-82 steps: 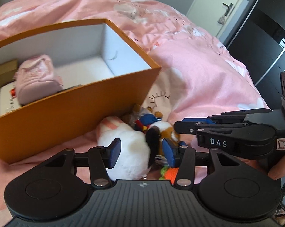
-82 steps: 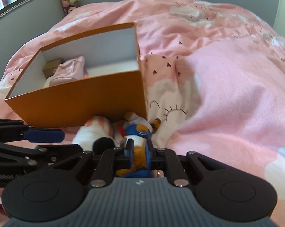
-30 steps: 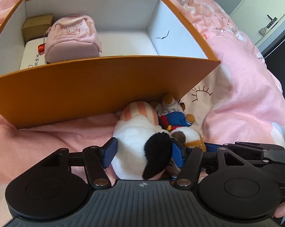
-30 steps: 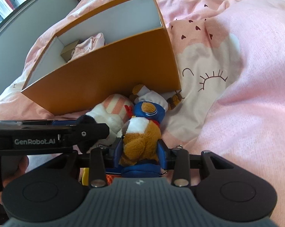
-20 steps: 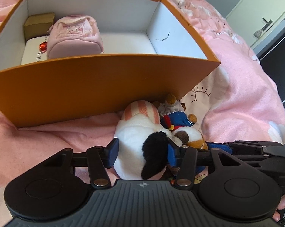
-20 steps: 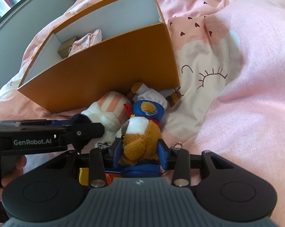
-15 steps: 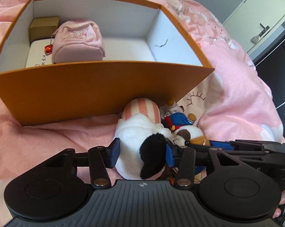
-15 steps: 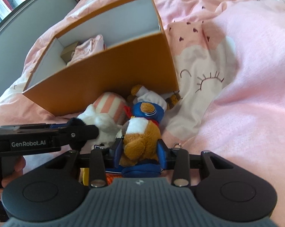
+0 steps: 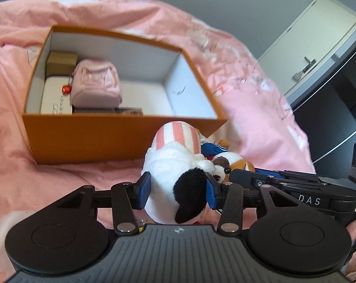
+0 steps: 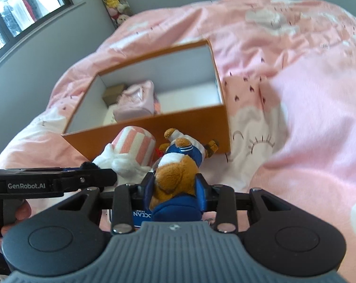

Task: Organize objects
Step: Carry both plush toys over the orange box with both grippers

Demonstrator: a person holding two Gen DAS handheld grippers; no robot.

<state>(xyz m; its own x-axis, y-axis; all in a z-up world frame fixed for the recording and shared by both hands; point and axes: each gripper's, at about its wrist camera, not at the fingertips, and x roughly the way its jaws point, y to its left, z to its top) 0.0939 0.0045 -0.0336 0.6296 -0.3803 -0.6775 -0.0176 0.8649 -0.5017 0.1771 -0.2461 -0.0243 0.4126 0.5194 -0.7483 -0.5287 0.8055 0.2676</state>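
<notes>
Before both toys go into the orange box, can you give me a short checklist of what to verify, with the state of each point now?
1. Left gripper holds the white plush dog: ok, its pads press both sides.
2. Right gripper holds the brown plush bear: ok, squeezed between the blue pads.
3. Free space in the orange box: ok, the right half of the floor is bare; the pink pouch and small brown carton sit at the left.
4. Toys high enough to clear the front wall: cannot tell.
5. The two grippers apart from each other: not ok, they are very close, side by side.
</notes>
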